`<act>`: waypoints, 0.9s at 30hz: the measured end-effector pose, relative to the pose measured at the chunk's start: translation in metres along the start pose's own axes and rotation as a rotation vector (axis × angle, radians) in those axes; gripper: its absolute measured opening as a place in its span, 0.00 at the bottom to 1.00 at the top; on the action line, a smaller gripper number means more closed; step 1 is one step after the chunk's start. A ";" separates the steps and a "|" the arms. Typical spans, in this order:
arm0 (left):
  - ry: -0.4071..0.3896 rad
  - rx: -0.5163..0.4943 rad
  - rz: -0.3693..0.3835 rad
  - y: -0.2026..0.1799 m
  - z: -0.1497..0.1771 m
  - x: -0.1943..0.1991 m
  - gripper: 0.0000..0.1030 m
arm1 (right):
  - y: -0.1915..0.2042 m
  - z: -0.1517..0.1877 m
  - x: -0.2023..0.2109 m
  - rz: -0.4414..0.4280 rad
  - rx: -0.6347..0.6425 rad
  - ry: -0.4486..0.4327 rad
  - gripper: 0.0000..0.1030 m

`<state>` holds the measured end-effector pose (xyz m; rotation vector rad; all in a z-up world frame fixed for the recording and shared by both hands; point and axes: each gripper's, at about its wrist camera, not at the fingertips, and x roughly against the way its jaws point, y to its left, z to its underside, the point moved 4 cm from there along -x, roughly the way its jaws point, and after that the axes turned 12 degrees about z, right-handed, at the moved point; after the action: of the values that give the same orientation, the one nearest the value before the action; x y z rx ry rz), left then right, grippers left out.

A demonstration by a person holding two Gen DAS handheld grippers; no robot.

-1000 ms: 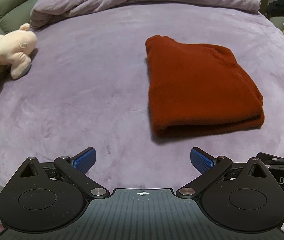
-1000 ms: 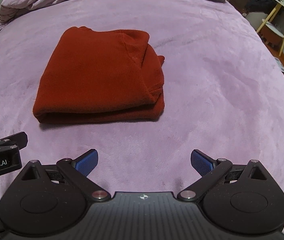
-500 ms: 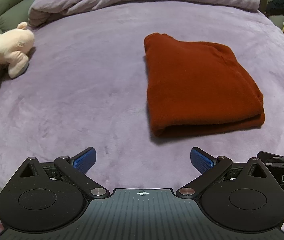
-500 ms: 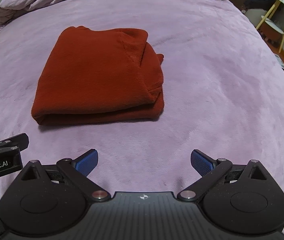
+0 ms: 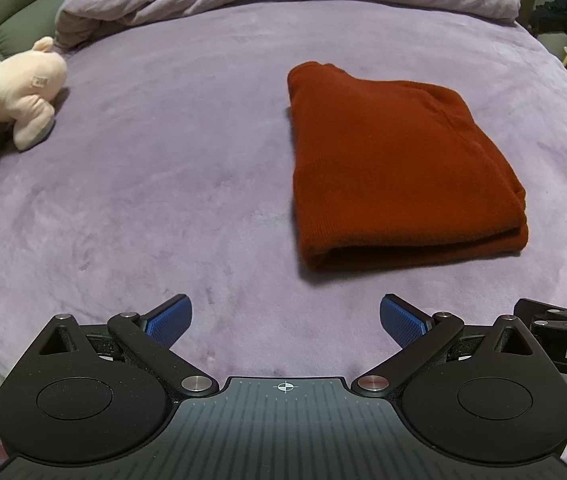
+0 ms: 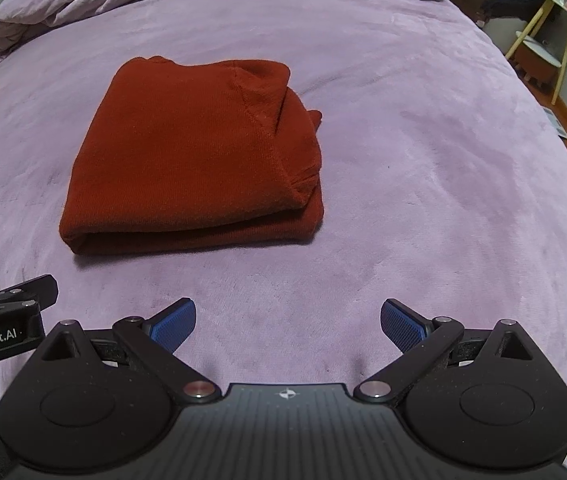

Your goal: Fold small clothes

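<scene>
Left wrist view: rust-red sweater (image 5: pixel 399 168) folded, ahead-right of spread left gripper (image 5: pixel 285 320); barely shifted in last second. Right gripper (image 6: pixel 287 322) spread too, empty. Fold looks finished.

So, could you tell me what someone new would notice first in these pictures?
First, the folded rust-red garment, lying alone in the middle of the purple bedspread. Next, the pink plush toy at the bed's left edge. Both the left gripper and right gripper are open, short of the garment.
</scene>
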<state>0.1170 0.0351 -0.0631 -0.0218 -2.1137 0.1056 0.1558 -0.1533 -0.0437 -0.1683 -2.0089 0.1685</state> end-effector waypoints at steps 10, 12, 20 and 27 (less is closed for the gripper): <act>0.003 0.013 0.003 0.003 0.001 -0.003 1.00 | 0.002 0.001 0.001 0.001 -0.008 -0.006 0.96; 0.006 0.015 0.002 0.004 0.001 -0.004 1.00 | 0.001 0.001 0.000 0.003 -0.012 -0.009 0.96; 0.003 0.015 0.003 0.004 0.002 -0.004 1.00 | 0.000 -0.001 0.000 -0.006 -0.026 -0.017 0.96; 0.011 0.024 0.010 0.004 0.002 -0.004 1.00 | 0.003 0.000 0.002 -0.008 -0.025 -0.018 0.96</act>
<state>0.1175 0.0385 -0.0682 -0.0193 -2.1018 0.1363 0.1548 -0.1502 -0.0428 -0.1752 -2.0299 0.1406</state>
